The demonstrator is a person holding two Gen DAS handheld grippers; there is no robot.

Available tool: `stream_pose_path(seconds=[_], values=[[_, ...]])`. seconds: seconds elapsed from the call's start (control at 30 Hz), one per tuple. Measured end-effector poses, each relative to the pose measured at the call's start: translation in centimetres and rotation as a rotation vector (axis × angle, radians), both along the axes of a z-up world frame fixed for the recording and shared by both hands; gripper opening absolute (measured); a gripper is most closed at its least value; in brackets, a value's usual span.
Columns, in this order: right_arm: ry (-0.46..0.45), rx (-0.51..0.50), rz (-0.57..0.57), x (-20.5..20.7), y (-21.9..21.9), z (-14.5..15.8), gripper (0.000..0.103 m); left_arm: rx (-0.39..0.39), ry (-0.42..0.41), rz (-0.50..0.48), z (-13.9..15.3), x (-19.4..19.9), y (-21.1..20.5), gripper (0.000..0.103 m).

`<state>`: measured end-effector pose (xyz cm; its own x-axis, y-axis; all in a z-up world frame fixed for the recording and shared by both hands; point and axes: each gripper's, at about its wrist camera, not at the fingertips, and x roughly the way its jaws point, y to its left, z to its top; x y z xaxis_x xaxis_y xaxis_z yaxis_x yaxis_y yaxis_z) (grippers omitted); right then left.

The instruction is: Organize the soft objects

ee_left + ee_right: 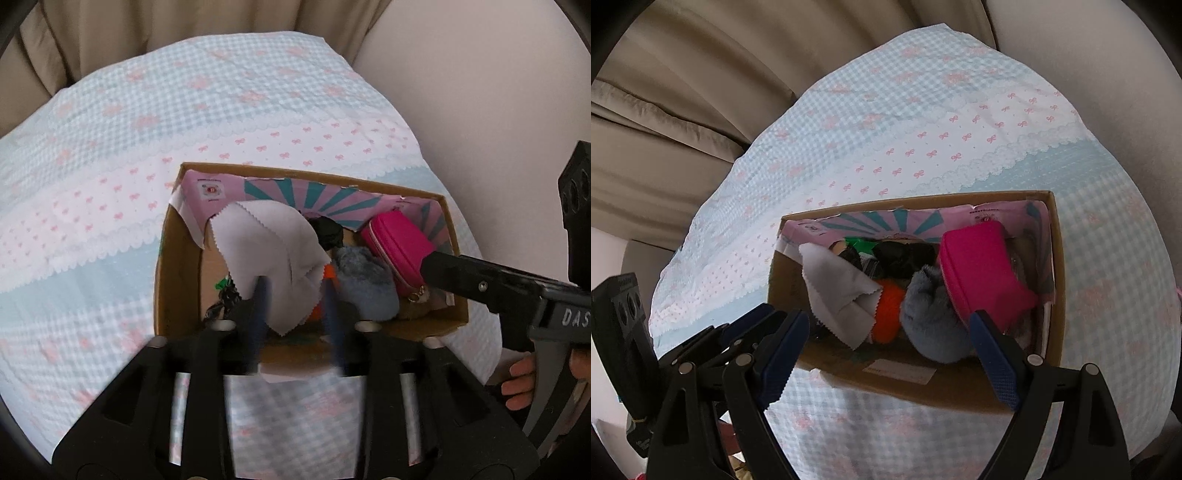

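Two grippers work over one cardboard box (1057, 273) that sits on a gingham-and-bow cloth (229, 110) spread over the counter. From its own camera the left gripper (295, 295) hangs just above the box with its blue fingers parted; a pale, pinked-edge cloth swatch (269, 240) lies between and ahead of them, draped loose inside the box, and motion blur makes it hard to say whether either finger touches it. The right gripper (886, 347) is spread wide and holds nothing, poised at the near rim above a grey fluffy piece (931, 314), with a pink zip pouch (979, 273) leaning against the right wall, an orange fuzzy item (888, 306) beside the swatch and a dark bundle (905, 254) behind. By my reading, the swatch is just being dropped off or settled. Next, each gripper likely needs to lift clear without snagging the swatch.
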<state>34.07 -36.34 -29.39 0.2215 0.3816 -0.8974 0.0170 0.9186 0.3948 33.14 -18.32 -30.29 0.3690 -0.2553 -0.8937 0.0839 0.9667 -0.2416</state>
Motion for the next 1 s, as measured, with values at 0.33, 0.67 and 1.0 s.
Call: stream_pose_path(seconds=[0.33,0.67,1.0], values=[[-0.038,-0.023,-0.028,-2.9,1.7,2.4,0.086,-0.063,0.025,-0.017,-1.3,-2.6,0.5,0.103],[-0.172,-0.105,-0.028,-5.4,4.7,11.5,0.086,0.005,-0.14,-0.018,5.9,-5.1,2.6,0.103],[-0.406,-0.272,-0.067,-10.6,7.6,24.0,0.086,-0.022,-0.355,0.047,16.7,-9.0,8.0,0.103]])
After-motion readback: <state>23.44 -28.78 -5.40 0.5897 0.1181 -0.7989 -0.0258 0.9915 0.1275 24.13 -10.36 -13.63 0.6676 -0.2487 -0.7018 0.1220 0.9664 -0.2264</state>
